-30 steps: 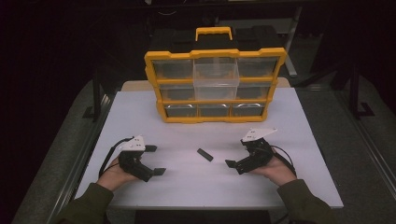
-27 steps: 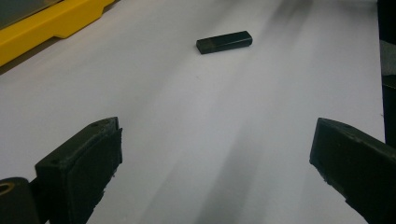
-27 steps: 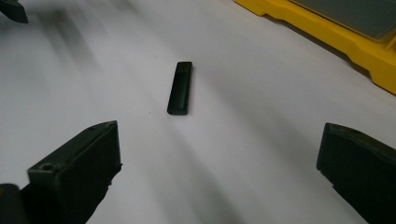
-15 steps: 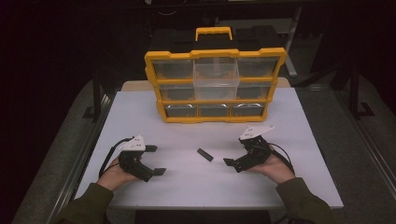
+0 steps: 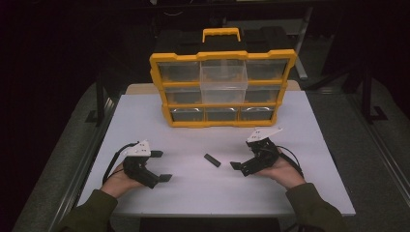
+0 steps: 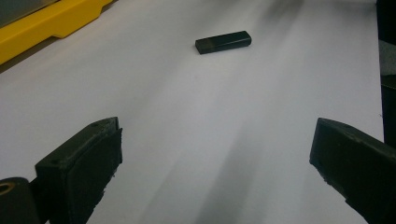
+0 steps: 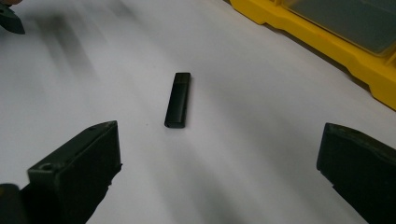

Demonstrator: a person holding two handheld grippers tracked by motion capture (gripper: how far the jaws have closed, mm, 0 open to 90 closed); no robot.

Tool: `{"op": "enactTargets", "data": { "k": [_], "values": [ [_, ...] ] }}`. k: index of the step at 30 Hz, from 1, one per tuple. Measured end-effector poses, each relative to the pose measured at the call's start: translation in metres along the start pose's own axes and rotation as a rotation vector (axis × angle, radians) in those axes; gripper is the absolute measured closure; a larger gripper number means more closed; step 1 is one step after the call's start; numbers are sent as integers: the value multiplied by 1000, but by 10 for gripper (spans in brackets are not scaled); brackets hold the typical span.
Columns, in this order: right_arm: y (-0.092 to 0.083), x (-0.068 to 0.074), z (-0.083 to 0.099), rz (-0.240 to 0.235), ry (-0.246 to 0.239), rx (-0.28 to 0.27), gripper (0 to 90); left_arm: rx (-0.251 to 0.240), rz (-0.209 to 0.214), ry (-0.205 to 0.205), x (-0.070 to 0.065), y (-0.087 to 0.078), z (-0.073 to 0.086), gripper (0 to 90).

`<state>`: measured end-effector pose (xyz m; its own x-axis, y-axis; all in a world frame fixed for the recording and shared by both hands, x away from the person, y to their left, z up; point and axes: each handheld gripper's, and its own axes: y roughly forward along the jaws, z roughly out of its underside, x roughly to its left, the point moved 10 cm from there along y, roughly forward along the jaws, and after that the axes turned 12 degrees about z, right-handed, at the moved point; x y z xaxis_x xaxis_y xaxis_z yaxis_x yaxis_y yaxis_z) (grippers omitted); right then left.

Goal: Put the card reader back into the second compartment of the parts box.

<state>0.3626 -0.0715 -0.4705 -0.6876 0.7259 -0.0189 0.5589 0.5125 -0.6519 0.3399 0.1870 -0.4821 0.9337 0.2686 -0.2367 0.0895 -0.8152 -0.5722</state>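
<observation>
Pickup not yet begun: black stick [image 5: 212, 160] ungrasped at lower centre of the bench [image 5: 309, 125].
Right gripper [image 5: 240, 167] is aimed at it, jaws apart; left gripper [image 5: 161, 166] is held wide too.

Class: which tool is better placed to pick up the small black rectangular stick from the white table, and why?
Right. The right tool is open, pointing at the small black rectangular stick close by; the left tool, also open, sits farther away.
</observation>
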Motion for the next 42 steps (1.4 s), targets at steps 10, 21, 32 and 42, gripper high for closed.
{"op": "enactTargets", "data": {
  "k": [10, 21, 32, 42],
  "values": [
    [2, 0, -5, 0, -3, 0, 0, 2, 2, 2, -1, 0, 0, 19],
    [7, 0, -13, -6, -8, -5, 0, -2, 4, 3, -1, 0, 0, 19],
    [11, 2, -22, -12, -18, -13, 0, -1, 5, 2, -1, 0, 0, 19],
    [16, 4, -29, -21, -25, -15, 0, -4, 6, 1, -2, 0, -1, 19]
  ]
}}
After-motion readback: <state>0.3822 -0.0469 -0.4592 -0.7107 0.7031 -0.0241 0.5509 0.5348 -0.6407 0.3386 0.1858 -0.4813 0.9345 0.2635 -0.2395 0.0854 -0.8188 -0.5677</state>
